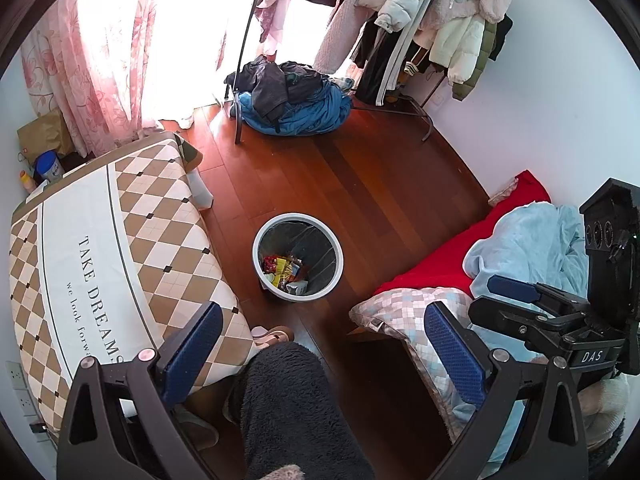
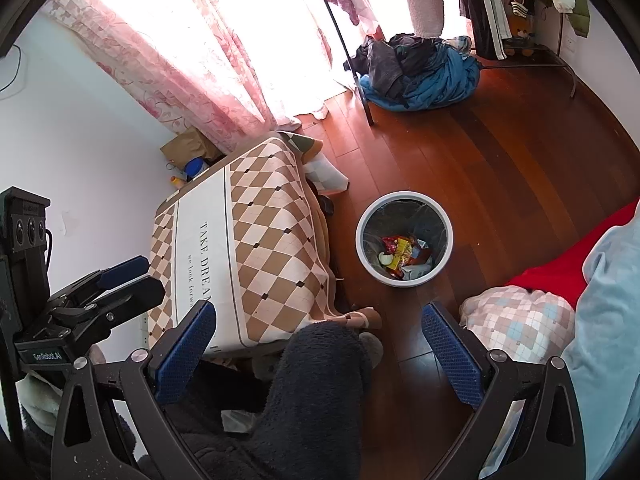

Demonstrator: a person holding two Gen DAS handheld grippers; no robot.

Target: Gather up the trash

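Wrappers already lie in the bin (image 1: 298, 258) on the floor; both grippers (image 1: 324, 344) (image 2: 318, 344) hang released and empty; the tabletop (image 1: 100, 240) shows no trash, so the task looks nearly done.

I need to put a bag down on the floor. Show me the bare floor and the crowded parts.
Bare wood floor lies between the trash bin and the blue clothes pile, stretching toward the white wall. It is crowded beside the bin: the checkered-cloth table on one side, the bed's red sheet on the other.
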